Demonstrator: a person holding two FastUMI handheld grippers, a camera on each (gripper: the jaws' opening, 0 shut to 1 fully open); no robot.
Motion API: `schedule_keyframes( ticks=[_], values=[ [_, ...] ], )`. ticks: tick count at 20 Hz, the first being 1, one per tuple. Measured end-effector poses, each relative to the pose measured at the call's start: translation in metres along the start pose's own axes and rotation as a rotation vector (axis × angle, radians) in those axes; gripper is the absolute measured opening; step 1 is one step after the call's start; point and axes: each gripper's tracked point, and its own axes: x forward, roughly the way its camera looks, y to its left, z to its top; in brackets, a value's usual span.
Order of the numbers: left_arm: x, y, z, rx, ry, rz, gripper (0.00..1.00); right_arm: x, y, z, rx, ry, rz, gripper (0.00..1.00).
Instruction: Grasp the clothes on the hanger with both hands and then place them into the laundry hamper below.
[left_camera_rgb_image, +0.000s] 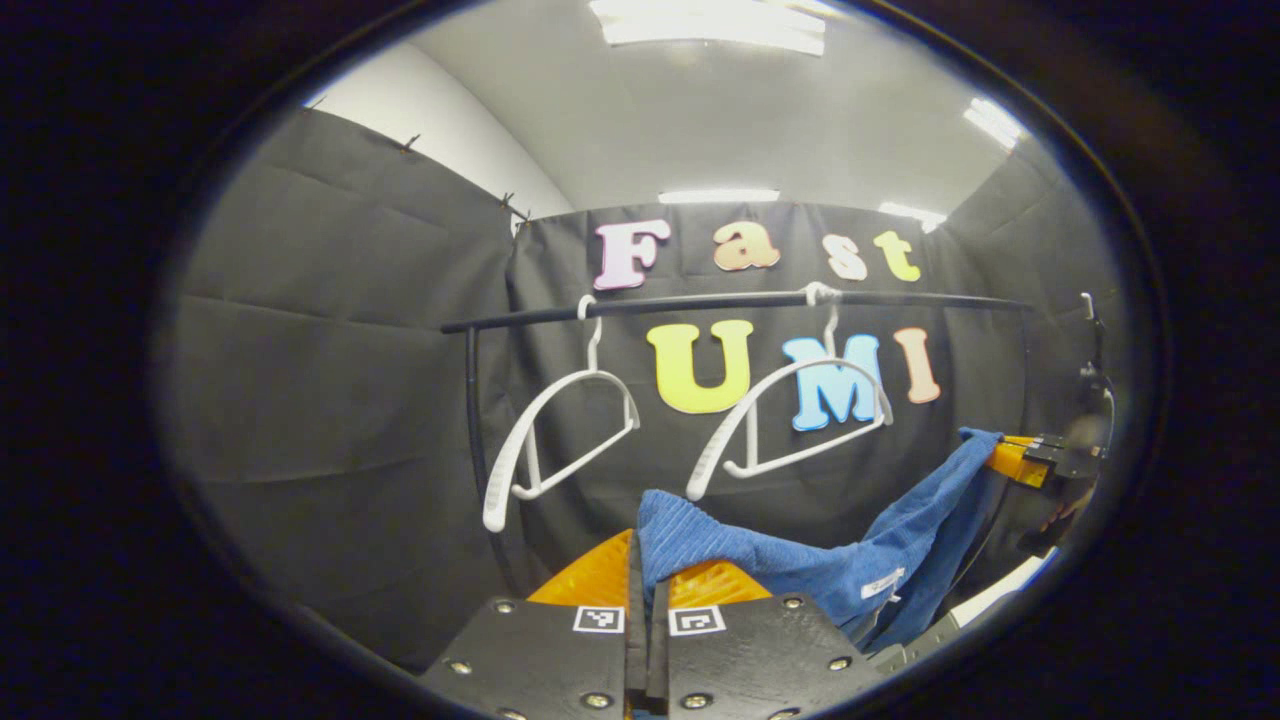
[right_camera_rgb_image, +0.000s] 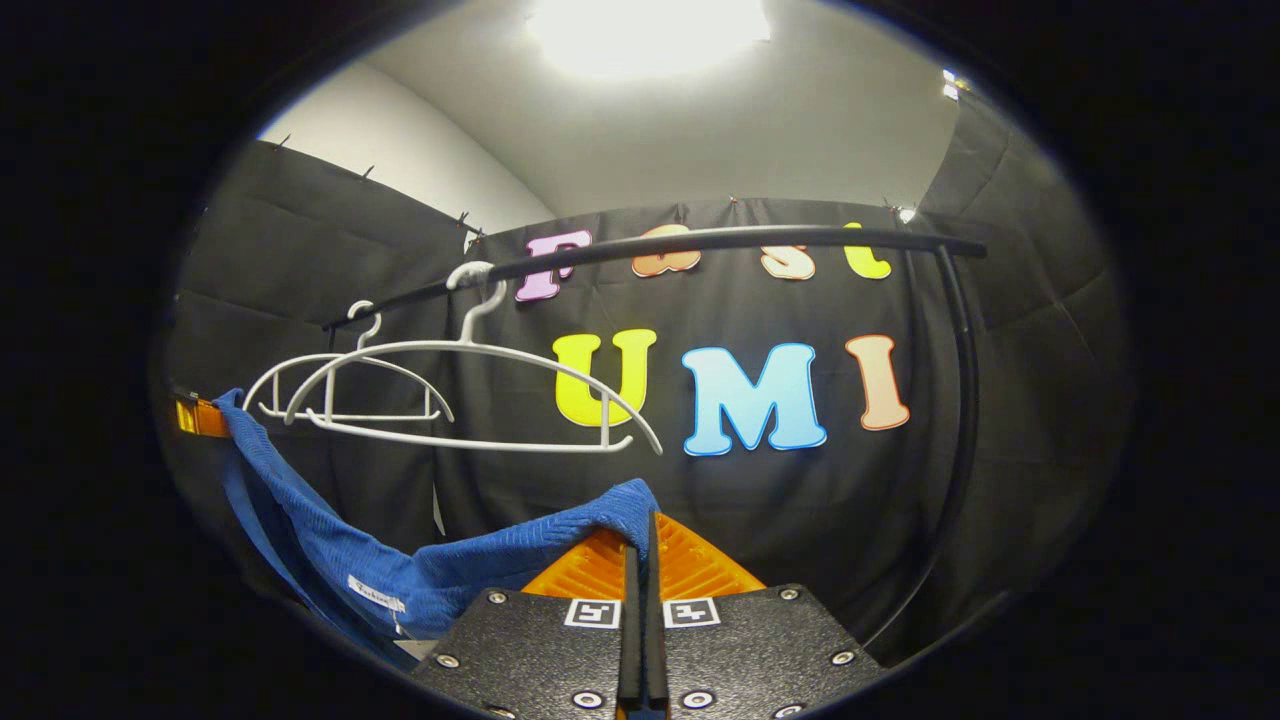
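Observation:
A blue ribbed cloth (left_camera_rgb_image: 800, 560) hangs stretched between my two grippers, off the hangers. My left gripper (left_camera_rgb_image: 645, 545) is shut on one corner of it. Its other end runs to my right gripper (left_camera_rgb_image: 1020, 460), seen at the far right with orange fingers. In the right gripper view, my right gripper (right_camera_rgb_image: 648, 525) is shut on the corner of the blue cloth (right_camera_rgb_image: 330, 540), which sags down to the left toward my left gripper (right_camera_rgb_image: 200, 415). Two bare white hangers (left_camera_rgb_image: 790, 420) (right_camera_rgb_image: 470, 395) hang on the black rail (left_camera_rgb_image: 740, 300) above the cloth.
The black rail (right_camera_rgb_image: 740, 238) stands on a black upright post (right_camera_rgb_image: 965, 400) at its right end and another post (left_camera_rgb_image: 472, 400) at its left end. A pale surface edge (left_camera_rgb_image: 1000, 595) shows low at the right behind the cloth.

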Motion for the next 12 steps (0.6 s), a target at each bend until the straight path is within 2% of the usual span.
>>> schedule_keyframes(
  ticks=[1,2,3,11,12],
  values=[
    [-0.004,-0.006,0.005,-0.001,-0.010,-0.022,0.01,-0.008,0.006,0.006,0.005,-0.005,0.001,0.01],
    [-0.007,-0.012,0.009,-0.003,-0.021,-0.044,0.05,-0.017,0.013,0.012,0.010,-0.013,0.004,0.01],
    [-0.009,-0.019,0.013,-0.008,-0.031,-0.065,0.01,-0.025,0.019,0.018,0.014,-0.021,0.005,0.01],
    [-0.045,-0.064,0.028,-0.048,-0.088,-0.213,0.01,-0.087,0.071,0.051,0.032,-0.076,0.027,0.01],
    [-0.050,-0.068,0.028,-0.048,-0.093,-0.228,0.06,-0.095,0.078,0.051,0.032,-0.075,0.030,0.01]
  ],
)
